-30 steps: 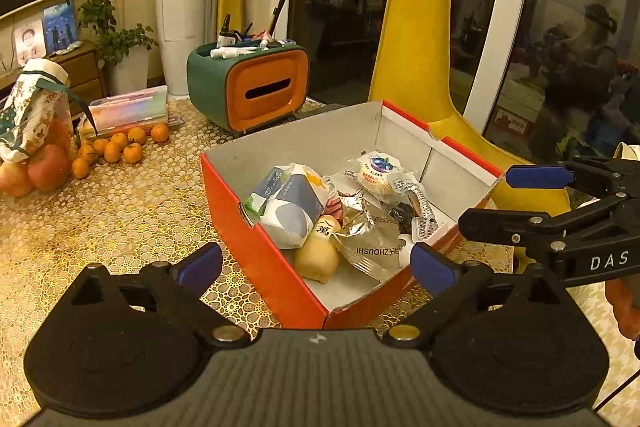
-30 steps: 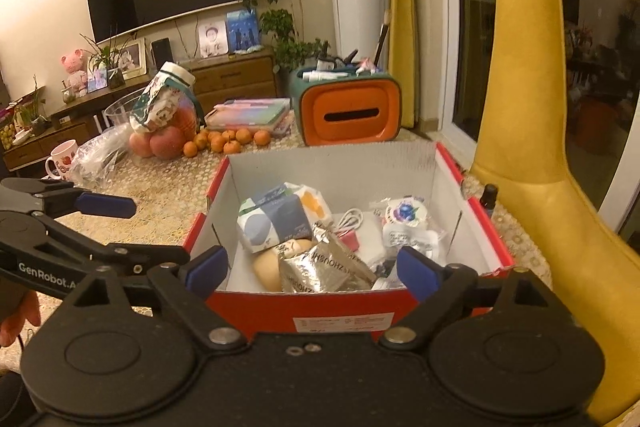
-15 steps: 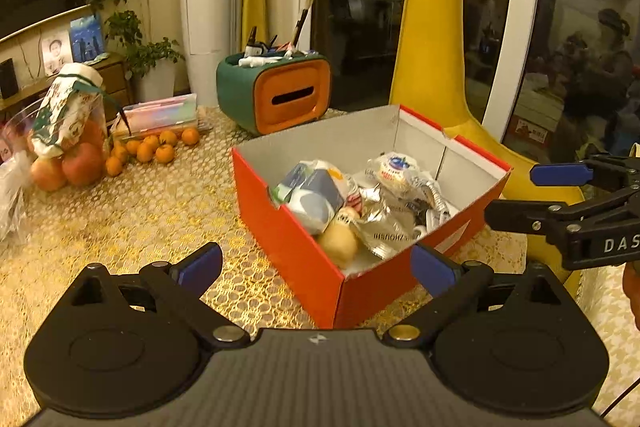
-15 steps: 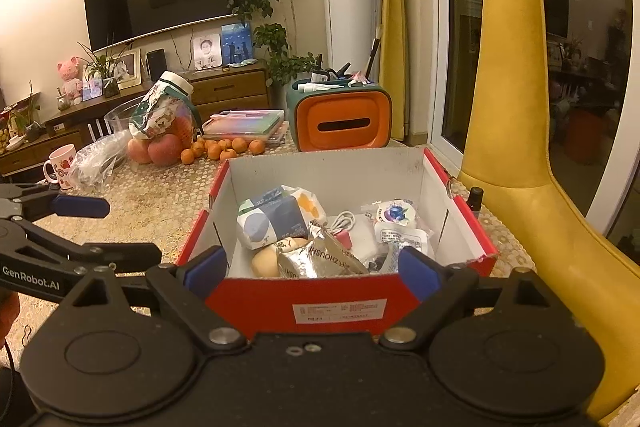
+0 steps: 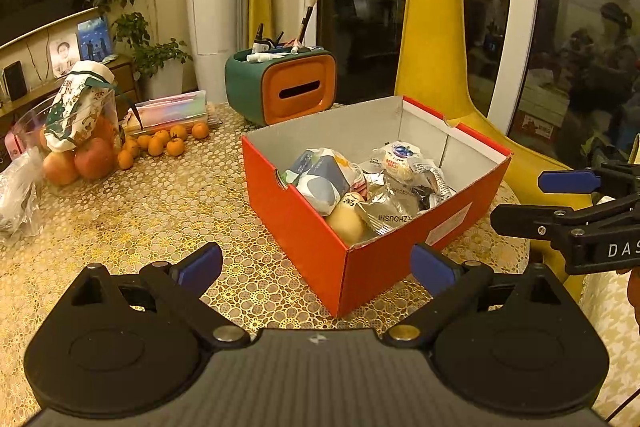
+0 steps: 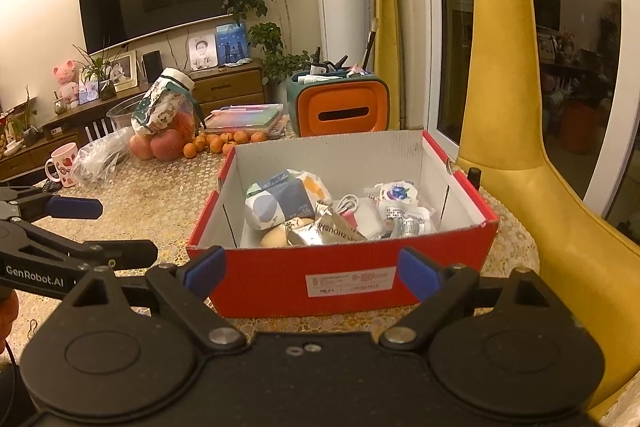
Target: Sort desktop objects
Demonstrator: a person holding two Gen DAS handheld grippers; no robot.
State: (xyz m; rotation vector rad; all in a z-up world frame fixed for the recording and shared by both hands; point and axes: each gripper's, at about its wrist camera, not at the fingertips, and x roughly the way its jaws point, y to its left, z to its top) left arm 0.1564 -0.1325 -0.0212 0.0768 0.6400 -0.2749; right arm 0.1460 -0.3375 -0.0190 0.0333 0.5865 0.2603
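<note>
On the gold table (image 5: 120,211), a big red box (image 6: 344,279) full of small packets, with a silver packet (image 6: 328,229) near its front wall. Both spread wide and holding nothing: left gripper (image 5: 316,265) and right gripper (image 6: 312,267), just before the box. Sorting looks nearly done; next, maybe look for leftover things.

1. The left gripper (image 5: 316,265) is held level, its 2 blue-padded fingers spread wide apart with nothing between them.
2. The right gripper (image 6: 312,269) is likewise level, jaws wide apart and empty.
3. Each gripper shows at the edge of the other's view, side by side and apart.
</note>
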